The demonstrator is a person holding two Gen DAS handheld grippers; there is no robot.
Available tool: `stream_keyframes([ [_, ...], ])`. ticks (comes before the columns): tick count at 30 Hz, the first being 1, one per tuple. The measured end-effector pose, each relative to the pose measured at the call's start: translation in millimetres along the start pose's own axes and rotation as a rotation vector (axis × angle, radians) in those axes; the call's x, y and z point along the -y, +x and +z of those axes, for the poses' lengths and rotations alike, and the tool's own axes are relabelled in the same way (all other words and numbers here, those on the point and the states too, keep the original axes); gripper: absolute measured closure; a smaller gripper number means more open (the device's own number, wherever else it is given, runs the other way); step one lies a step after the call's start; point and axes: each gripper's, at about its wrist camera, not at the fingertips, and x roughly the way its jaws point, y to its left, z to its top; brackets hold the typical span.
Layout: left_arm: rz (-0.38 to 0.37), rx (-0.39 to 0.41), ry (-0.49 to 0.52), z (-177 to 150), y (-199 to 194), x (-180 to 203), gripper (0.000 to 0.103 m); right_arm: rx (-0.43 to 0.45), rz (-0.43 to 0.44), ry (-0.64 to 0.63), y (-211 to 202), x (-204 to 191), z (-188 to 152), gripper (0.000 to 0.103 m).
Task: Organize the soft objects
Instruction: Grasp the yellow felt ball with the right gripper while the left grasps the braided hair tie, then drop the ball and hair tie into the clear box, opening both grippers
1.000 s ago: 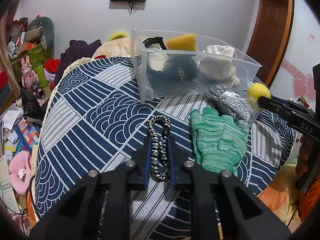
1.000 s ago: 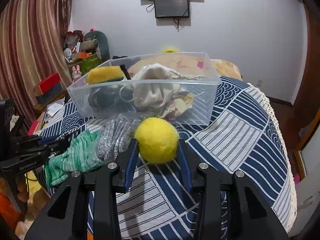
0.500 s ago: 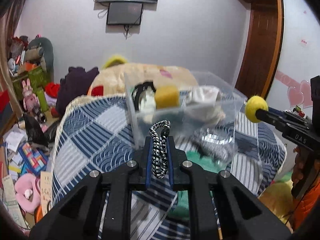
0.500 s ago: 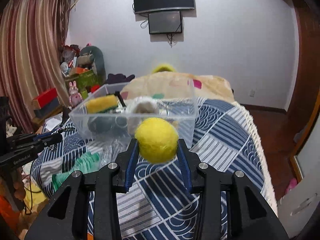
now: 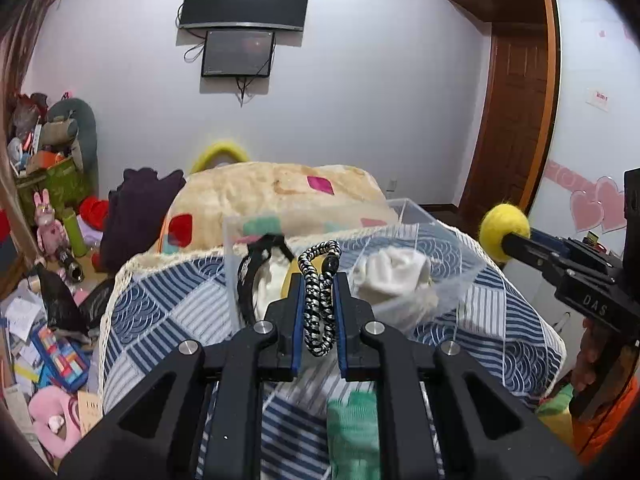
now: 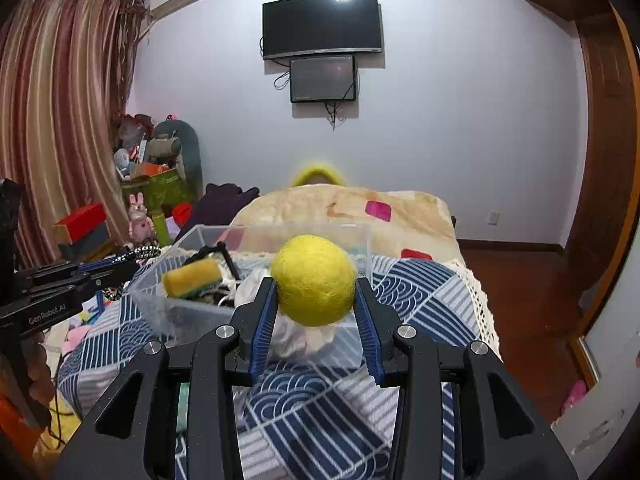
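Note:
My left gripper [image 5: 318, 280] is shut on a black-and-white braided rope loop [image 5: 318, 300] and holds it raised in front of the clear plastic bin [image 5: 452, 280]. My right gripper [image 6: 316, 292] is shut on a fuzzy yellow ball [image 6: 314, 280], held up just before the bin [image 6: 160, 300]. The bin sits on the blue-patterned bedspread [image 5: 160, 312] and holds a yellow sponge [image 6: 192, 280], white cloth [image 5: 392, 272] and a black strap [image 5: 252, 268]. A green glove [image 5: 352, 420] lies on the bed below my left gripper. The ball also shows at the right of the left wrist view [image 5: 504, 236].
A beige blanket [image 5: 280, 192] lies behind the bin. Clutter and toys fill the floor at left [image 5: 48, 320]. A TV [image 6: 320, 24] hangs on the far wall. A wooden door [image 5: 516, 120] is at right.
Both grippers have risen from the bedspread, lifting the rope loop and the yellow ball up to bin-rim height. The silver item and glove have dropped out of or low in view.

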Motion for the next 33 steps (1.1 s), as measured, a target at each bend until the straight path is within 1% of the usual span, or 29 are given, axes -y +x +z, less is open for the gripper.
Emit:
stream_keyframes([
  [3, -0.001, 0.002, 0.020, 6, 11, 7, 0.090, -0.002, 0.004, 0.002, 9, 1, 5, 0.067],
  [6, -0.019, -0.013, 0.031, 10, 25, 12, 0.090, -0.008, -0.005, -0.004, 16, 0, 6, 0.067],
  [9, -0.013, -0.051, 0.031, 11, 44, 20, 0.090, -0.022, -0.009, 0.003, 26, 2, 6, 0.067],
  [12, -0.030, -0.078, 0.025, 10, 59, 25, 0.090, -0.047, -0.015, 0.012, 38, 3, 3, 0.067],
  [18, -0.011, -0.130, 0.046, 4, 84, 32, 0.090, -0.097, -0.021, 0.003, 53, 2, -6, 0.067],
  [19, 0.002, -0.140, 0.041, 3, 87, 31, 0.090, -0.104, -0.021, 0.002, 54, 2, -8, 0.067],
  [21, 0.000, -0.151, 0.028, 0, 88, 31, 0.085, -0.114, -0.025, -0.001, 55, 2, -11, 0.067],
  [22, -0.009, -0.159, 0.016, -2, 89, 29, 0.076, -0.120, -0.023, -0.005, 54, 2, -12, 0.066],
  [23, -0.011, -0.157, 0.006, -3, 88, 28, 0.071, -0.125, -0.019, -0.012, 54, 2, -13, 0.066],
  [25, -0.014, -0.148, -0.003, -4, 86, 27, 0.066, -0.121, -0.032, -0.030, 53, 0, -13, 0.065],
  [28, -0.016, -0.139, 0.003, -4, 81, 28, 0.062, -0.121, -0.033, -0.034, 52, 3, -11, 0.061],
  [33, -0.026, -0.126, 0.015, -3, 68, 33, 0.058, -0.113, -0.029, -0.021, 45, 8, -9, 0.055],
])
